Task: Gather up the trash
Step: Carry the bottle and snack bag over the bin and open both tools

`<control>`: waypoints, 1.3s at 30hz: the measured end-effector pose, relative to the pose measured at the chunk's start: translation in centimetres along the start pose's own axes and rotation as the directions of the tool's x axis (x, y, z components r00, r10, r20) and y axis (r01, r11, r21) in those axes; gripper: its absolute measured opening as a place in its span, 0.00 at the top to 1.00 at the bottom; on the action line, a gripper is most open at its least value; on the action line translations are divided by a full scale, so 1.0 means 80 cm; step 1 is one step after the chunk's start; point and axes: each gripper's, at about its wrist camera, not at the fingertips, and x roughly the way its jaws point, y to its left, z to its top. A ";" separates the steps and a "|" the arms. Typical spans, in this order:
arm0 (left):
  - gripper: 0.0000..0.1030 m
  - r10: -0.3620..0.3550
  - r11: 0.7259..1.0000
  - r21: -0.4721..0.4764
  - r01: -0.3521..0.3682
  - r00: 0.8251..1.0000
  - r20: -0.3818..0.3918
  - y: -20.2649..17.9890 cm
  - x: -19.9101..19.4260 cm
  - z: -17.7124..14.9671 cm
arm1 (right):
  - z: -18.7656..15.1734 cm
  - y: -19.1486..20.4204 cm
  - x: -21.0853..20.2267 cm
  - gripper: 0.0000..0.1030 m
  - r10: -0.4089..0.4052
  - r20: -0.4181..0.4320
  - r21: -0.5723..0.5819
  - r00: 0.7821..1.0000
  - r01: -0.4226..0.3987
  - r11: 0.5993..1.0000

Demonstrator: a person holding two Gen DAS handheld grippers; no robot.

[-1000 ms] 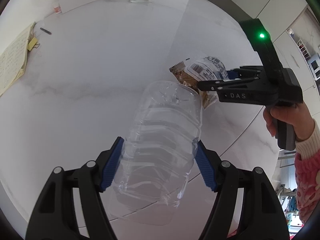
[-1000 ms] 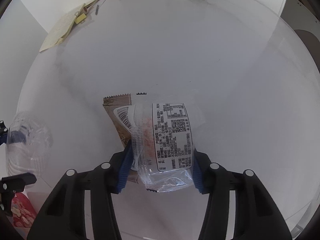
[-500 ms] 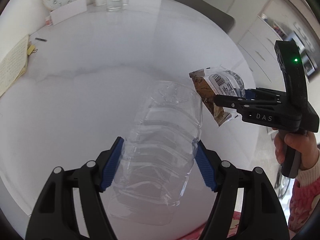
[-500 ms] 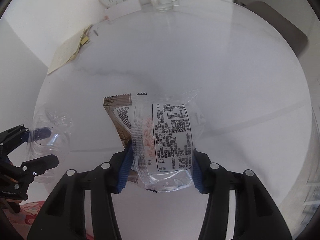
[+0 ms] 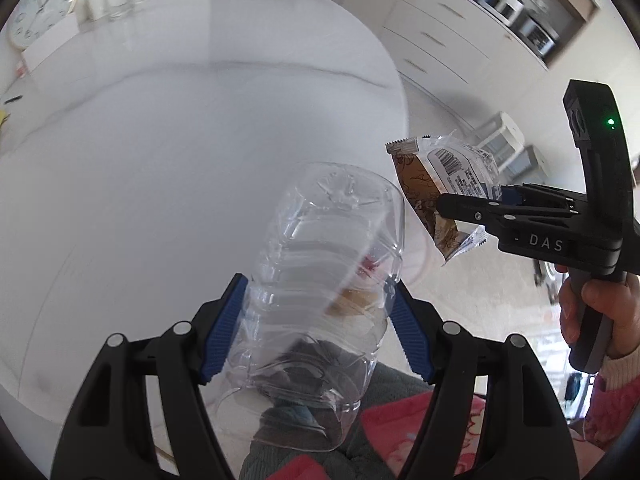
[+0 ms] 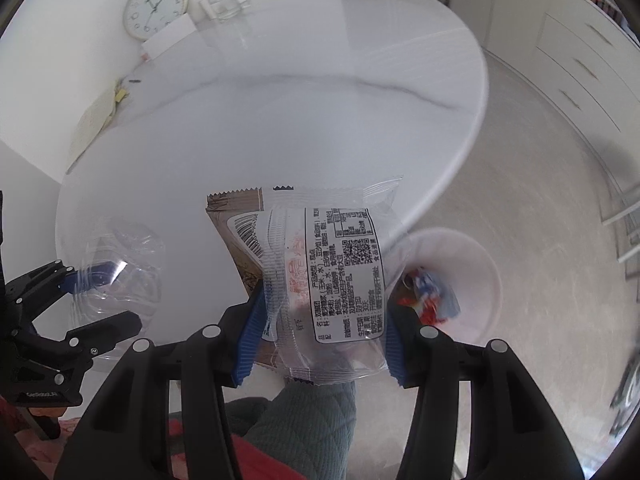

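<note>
- Gripping a clear plastic bottle [image 5: 320,292] between its blue pads [image 5: 222,334], the left gripper [image 5: 316,336] holds it over the near edge of the round white table [image 5: 160,140]; the bottle looks empty and crumpled
- The right gripper [image 6: 320,336] is clamped on two snack wrappers [image 6: 320,264], one brown, one clear with a printed label; they hang off the table, above the floor [image 6: 540,200]
- A white bin [image 6: 472,280] with coloured scraps inside sits just beyond the wrappers
- A clock [image 6: 155,9] and a glass [image 6: 224,2] stand at the table's far side

"DAS" on the right hand-held gripper [image 5: 470,210]; wrapper [image 6: 344,276] print unreadable.
</note>
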 end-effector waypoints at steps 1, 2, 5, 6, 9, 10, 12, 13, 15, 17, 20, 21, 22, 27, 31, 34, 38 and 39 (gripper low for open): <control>0.34 -0.003 1.000 0.012 0.003 1.000 -0.002 -0.007 0.002 0.002 | -0.007 -0.006 -0.003 0.49 -0.008 0.003 0.014 1.000 0.008 1.000; 0.34 -0.009 1.000 0.028 0.009 1.000 0.000 -0.017 0.003 0.005 | -0.014 -0.017 -0.008 0.49 -0.015 0.006 0.032 1.000 0.015 0.999; 0.34 -0.012 0.998 0.068 0.011 1.000 0.009 -0.041 0.009 0.018 | -0.028 -0.050 -0.015 0.49 -0.027 0.008 0.075 1.000 0.027 0.997; 0.34 -0.010 0.996 0.085 0.009 1.000 0.008 -0.051 0.013 0.024 | -0.030 -0.059 -0.015 0.49 -0.030 0.007 0.085 1.000 0.029 0.996; 0.34 -0.009 0.995 0.099 0.009 1.000 0.000 -0.077 0.026 0.024 | -0.033 -0.092 -0.008 0.49 -0.038 -0.002 0.096 0.999 0.038 0.995; 0.34 -0.010 0.995 0.095 0.010 1.000 -0.005 -0.085 0.035 0.029 | -0.032 -0.100 -0.002 0.49 -0.044 -0.010 0.089 0.999 0.044 0.995; 0.34 -0.009 0.997 0.076 0.010 1.000 -0.013 -0.096 0.049 0.035 | -0.028 -0.120 0.012 0.49 -0.055 -0.033 0.061 0.998 0.057 0.997; 0.34 -0.008 0.998 0.060 0.008 1.000 -0.013 -0.106 0.058 0.041 | -0.024 -0.135 0.023 0.49 -0.059 -0.049 0.037 0.997 0.061 0.997; 0.34 0.000 1.000 0.025 0.000 1.000 -0.008 -0.120 0.069 0.044 | -0.017 -0.161 0.046 0.49 -0.049 -0.084 -0.004 0.995 0.049 0.999; 0.34 0.020 0.999 -0.026 -0.020 1.000 -0.003 -0.135 0.079 0.050 | -0.009 -0.179 0.070 0.49 -0.037 -0.109 -0.052 0.993 0.032 0.998; 0.34 0.059 0.994 -0.092 -0.059 0.998 -0.007 -0.148 0.092 0.053 | -0.002 -0.198 0.115 0.48 -0.011 -0.143 -0.138 0.990 -0.009 0.990; 0.34 0.080 0.989 -0.126 -0.082 0.997 -0.018 -0.152 0.099 0.054 | -0.001 -0.202 0.132 0.48 -0.005 -0.159 -0.164 0.987 -0.021 0.986; 0.34 0.091 0.985 -0.148 -0.094 0.996 -0.026 -0.151 0.102 0.053 | -0.003 -0.209 0.153 0.48 0.000 -0.183 -0.192 0.983 -0.036 0.981; 0.34 0.137 0.964 -0.223 -0.148 0.989 -0.064 -0.165 0.116 0.048 | -0.003 -0.216 0.224 0.35 -0.023 -0.288 -0.290 0.957 -0.064 0.955; 0.34 0.161 0.957 -0.230 -0.177 0.983 -0.086 -0.185 0.134 0.048 | 0.000 -0.228 0.218 0.17 -0.021 -0.276 -0.283 0.961 -0.060 0.957; 0.34 0.143 0.961 -0.222 -0.162 0.985 -0.099 -0.193 0.154 0.055 | 0.003 -0.259 0.183 0.12 -0.030 -0.226 -0.243 0.974 -0.026 0.970; 0.34 0.127 0.976 -0.164 -0.142 0.987 -0.100 -0.208 0.193 0.062 | 0.010 -0.303 0.136 0.12 -0.094 -0.161 -0.203 0.983 0.060 0.977; 0.34 0.119 0.980 -0.149 -0.134 0.988 -0.103 -0.211 0.205 0.062 | 0.008 -0.312 0.123 0.11 -0.108 -0.148 -0.194 0.983 0.078 0.978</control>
